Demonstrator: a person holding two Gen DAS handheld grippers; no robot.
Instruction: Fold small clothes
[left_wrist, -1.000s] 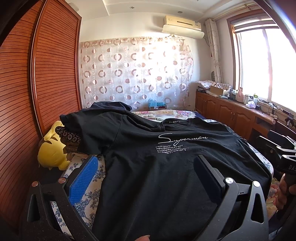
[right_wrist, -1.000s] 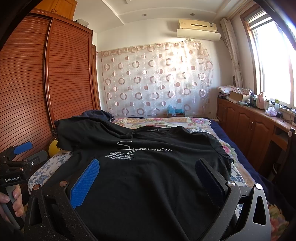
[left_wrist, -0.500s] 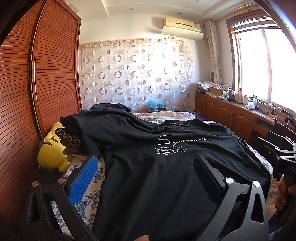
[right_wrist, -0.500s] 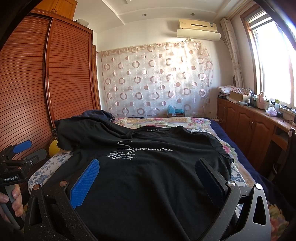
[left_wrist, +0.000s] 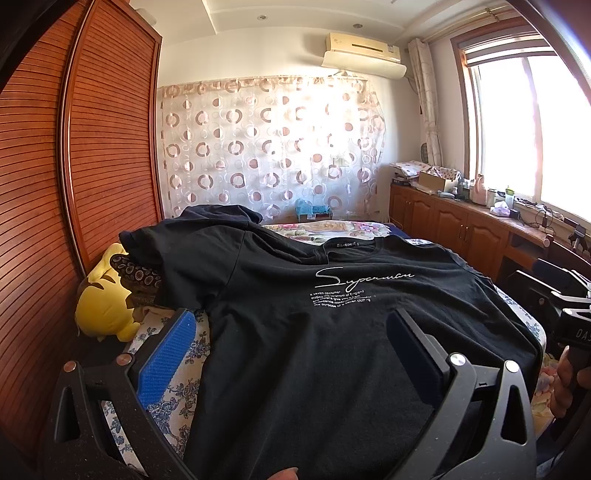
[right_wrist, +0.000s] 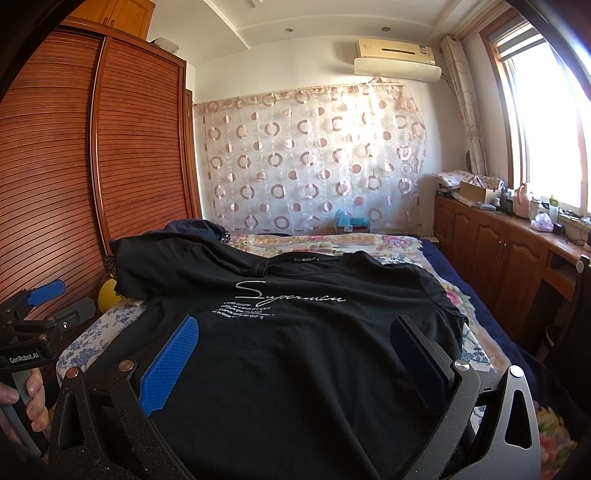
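Observation:
A black T-shirt (left_wrist: 332, 332) with white "Superman" script lies spread face up on the bed, collar away from me; it also shows in the right wrist view (right_wrist: 303, 339). Its left sleeve drapes over a pile at the far left. My left gripper (left_wrist: 291, 332) is open and empty above the shirt's lower left part, its blue pad (left_wrist: 166, 354) over the bedsheet beside the shirt's edge. My right gripper (right_wrist: 295, 343) is open and empty above the shirt's lower middle. Each gripper appears at the edge of the other's view.
A yellow plush toy (left_wrist: 103, 306) lies at the bed's left edge by the wooden wardrobe (left_wrist: 74, 184). A floral bedsheet (right_wrist: 332, 243) covers the bed. Wooden cabinets (right_wrist: 498, 251) with clutter run along the right wall under the window.
Both grippers stay open over the shirt. The left view has shifted very slightly; the shirt has not moved.

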